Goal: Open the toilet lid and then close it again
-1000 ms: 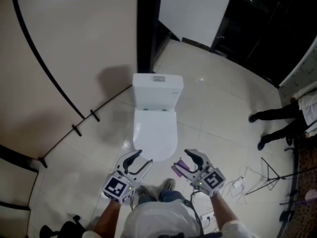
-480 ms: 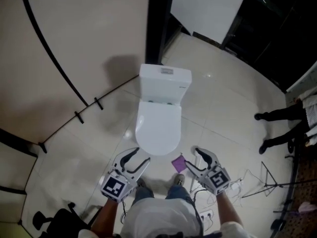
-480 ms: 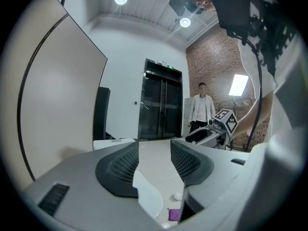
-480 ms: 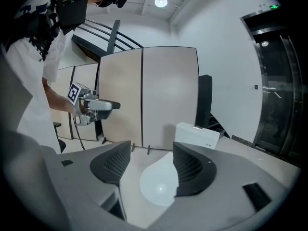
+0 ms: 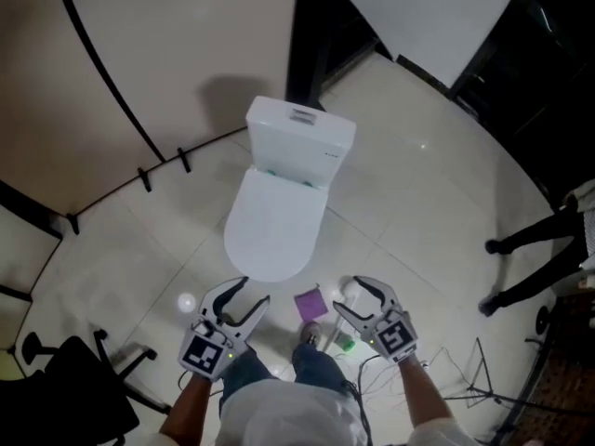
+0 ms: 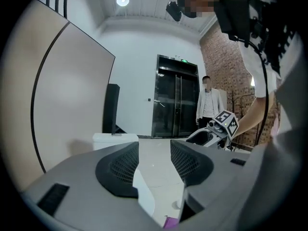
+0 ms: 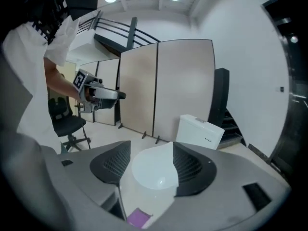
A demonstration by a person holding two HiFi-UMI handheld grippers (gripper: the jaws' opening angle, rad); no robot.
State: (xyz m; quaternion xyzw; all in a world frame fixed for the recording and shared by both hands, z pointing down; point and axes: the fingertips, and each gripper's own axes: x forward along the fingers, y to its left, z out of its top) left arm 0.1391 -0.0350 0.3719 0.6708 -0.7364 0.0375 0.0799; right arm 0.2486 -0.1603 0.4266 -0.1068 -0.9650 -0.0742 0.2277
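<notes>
The white toilet stands on the tiled floor with its lid down and its tank behind. Both grippers hover in front of the bowl's front edge, apart from it. My left gripper is open and empty at the front left. My right gripper is open and empty at the front right. In the left gripper view the lid's edge and the tank show past the open jaws. The right gripper view has the lid and the tank beyond its open jaws.
A purple piece lies on the floor between the grippers, a green thing beside my foot. A partition wall stands left of the toilet, a black office chair at the lower left. A person's legs are at the right.
Both grippers have dropped lower in front of the bowl, still open. The head view has swung, so the toilet now lies tilted to the left and the chair has come into view.
</notes>
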